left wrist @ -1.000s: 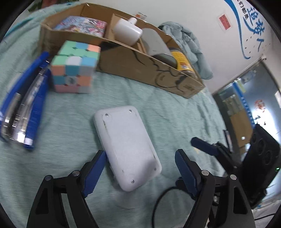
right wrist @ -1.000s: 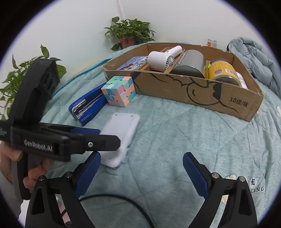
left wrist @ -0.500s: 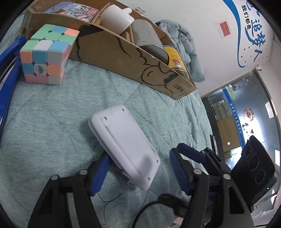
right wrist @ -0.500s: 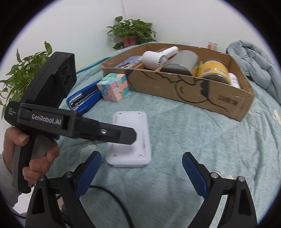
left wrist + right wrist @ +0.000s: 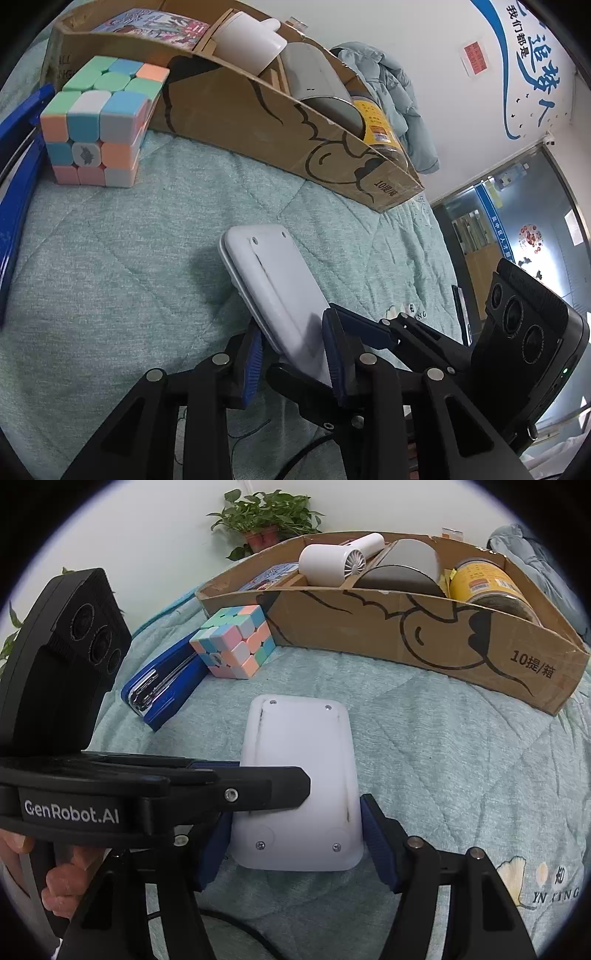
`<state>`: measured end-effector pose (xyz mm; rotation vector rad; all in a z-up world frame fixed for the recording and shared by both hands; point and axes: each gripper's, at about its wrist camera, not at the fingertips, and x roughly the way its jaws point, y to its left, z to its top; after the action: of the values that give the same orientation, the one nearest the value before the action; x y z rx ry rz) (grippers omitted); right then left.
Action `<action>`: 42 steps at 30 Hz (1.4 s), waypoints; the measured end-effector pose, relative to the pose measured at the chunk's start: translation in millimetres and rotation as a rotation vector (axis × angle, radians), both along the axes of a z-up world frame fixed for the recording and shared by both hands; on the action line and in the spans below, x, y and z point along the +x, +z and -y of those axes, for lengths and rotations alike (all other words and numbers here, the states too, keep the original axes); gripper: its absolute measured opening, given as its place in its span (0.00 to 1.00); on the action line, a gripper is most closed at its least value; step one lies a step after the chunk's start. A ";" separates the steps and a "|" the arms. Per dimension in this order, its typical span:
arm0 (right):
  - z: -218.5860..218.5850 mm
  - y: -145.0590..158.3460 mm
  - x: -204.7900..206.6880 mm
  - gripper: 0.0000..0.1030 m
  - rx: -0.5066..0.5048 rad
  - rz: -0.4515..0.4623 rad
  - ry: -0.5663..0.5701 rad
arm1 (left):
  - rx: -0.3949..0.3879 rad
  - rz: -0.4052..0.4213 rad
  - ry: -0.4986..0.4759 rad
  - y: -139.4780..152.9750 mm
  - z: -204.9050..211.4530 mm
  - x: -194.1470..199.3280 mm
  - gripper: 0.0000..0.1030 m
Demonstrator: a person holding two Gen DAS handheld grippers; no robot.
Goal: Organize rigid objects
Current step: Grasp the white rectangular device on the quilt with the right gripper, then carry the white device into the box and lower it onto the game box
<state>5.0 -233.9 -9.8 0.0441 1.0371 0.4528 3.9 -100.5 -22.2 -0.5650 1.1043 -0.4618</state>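
A flat white device lies back-up and tilted on the green quilt. My left gripper is shut on its near edge, lifting that end. In the right wrist view the same white device sits between the pads of my right gripper, whose jaws stand against both its sides. The left gripper's finger lies across it from the left. A pastel cube and a blue stapler lie beyond.
A cardboard box at the back holds a book, a white fan, a grey cylinder and a yellow jar. A potted plant stands behind. A grey-blue jacket lies past the box.
Both grippers have closed in on the white device. The left one shut on its near edge and tipped it up; the right one narrowed from wide open onto its sides.
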 end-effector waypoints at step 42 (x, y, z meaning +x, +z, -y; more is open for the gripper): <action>-126.6 51.4 207.6 0.64 0.153 -0.013 -0.139 | 0.172 0.064 0.048 81.6 -203.2 205.5 0.26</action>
<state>212.6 -107.3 41.5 0.2548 1.0038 0.4050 209.3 102.7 59.3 -0.4221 1.0552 -0.3374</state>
